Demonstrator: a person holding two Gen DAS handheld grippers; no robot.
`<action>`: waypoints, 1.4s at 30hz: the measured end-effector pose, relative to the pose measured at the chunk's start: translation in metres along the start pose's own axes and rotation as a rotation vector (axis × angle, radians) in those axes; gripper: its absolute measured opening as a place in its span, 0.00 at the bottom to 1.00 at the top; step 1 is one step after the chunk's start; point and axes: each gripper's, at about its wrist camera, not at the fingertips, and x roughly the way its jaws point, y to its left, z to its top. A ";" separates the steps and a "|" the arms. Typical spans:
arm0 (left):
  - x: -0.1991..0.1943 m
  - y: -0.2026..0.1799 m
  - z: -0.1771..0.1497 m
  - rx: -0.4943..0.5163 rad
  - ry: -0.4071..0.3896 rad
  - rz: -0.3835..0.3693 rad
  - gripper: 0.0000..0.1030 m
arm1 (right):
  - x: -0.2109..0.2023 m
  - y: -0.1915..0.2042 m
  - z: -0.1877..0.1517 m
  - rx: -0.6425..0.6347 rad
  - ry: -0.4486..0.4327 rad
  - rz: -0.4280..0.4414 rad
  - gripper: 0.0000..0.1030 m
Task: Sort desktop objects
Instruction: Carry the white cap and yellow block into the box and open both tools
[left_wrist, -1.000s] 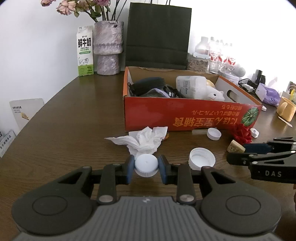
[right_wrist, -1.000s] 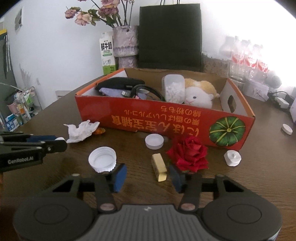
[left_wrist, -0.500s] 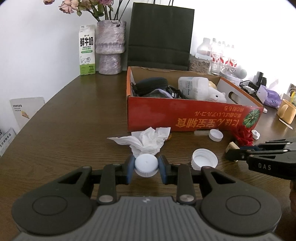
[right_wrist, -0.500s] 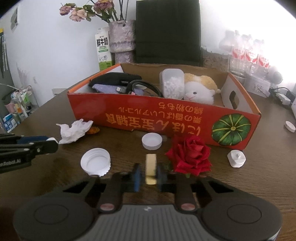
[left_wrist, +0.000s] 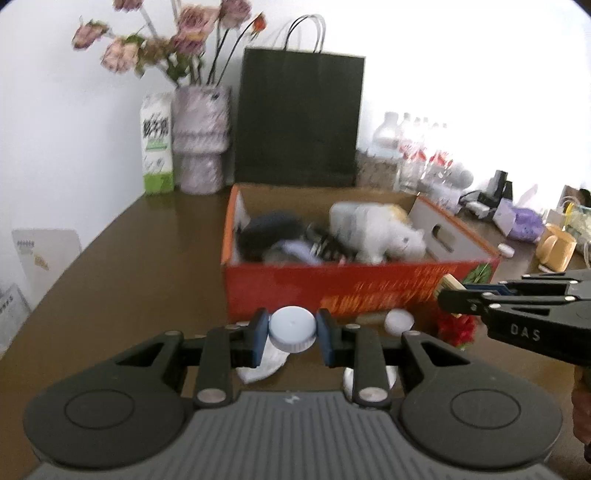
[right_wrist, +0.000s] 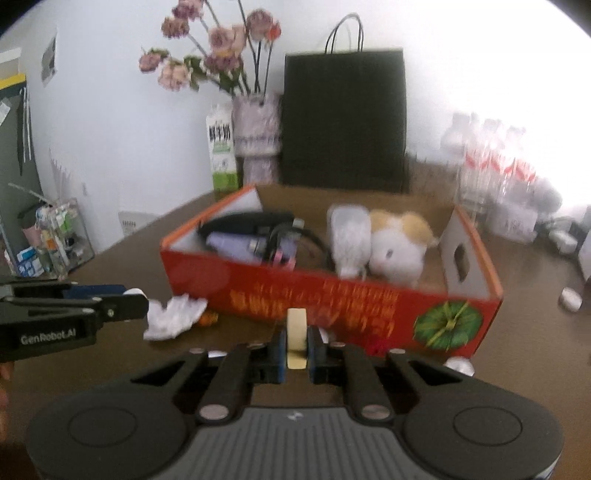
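My left gripper (left_wrist: 291, 334) is shut on a white bottle cap (left_wrist: 291, 329) and holds it above the brown table, in front of the red cardboard box (left_wrist: 332, 288). My right gripper (right_wrist: 296, 347) is shut on a small cream block (right_wrist: 296, 338), also lifted before the box (right_wrist: 258, 295). In the left wrist view the right gripper (left_wrist: 452, 293) shows at the right with the block (left_wrist: 451, 285) at its tip. The box holds a plush toy (right_wrist: 397, 245), a clear jar (right_wrist: 349, 240), a purple item and dark cables. A crumpled tissue (right_wrist: 173, 317) and a red rose (left_wrist: 456, 328) lie on the table.
Loose white caps (left_wrist: 398, 322) lie near the box front, another cap (right_wrist: 570, 298) at the far right. A black paper bag (left_wrist: 299, 118), a flower vase (left_wrist: 199, 140), a milk carton (left_wrist: 158, 144) and water bottles (right_wrist: 495, 173) stand behind the box. A yellow mug (left_wrist: 557, 247) is at right.
The right gripper closed on the cream block and lifted it off the table. The left gripper rose with the white cap. Both now sit higher before the box.
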 end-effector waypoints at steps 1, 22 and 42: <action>0.000 -0.003 0.004 0.006 -0.010 -0.005 0.28 | -0.002 -0.001 0.004 -0.001 -0.014 -0.004 0.10; 0.070 -0.057 0.090 0.038 -0.125 -0.064 0.28 | 0.031 -0.056 0.077 0.069 -0.149 -0.077 0.10; 0.170 -0.043 0.083 0.062 0.045 -0.004 0.28 | 0.119 -0.128 0.060 0.064 0.025 -0.177 0.10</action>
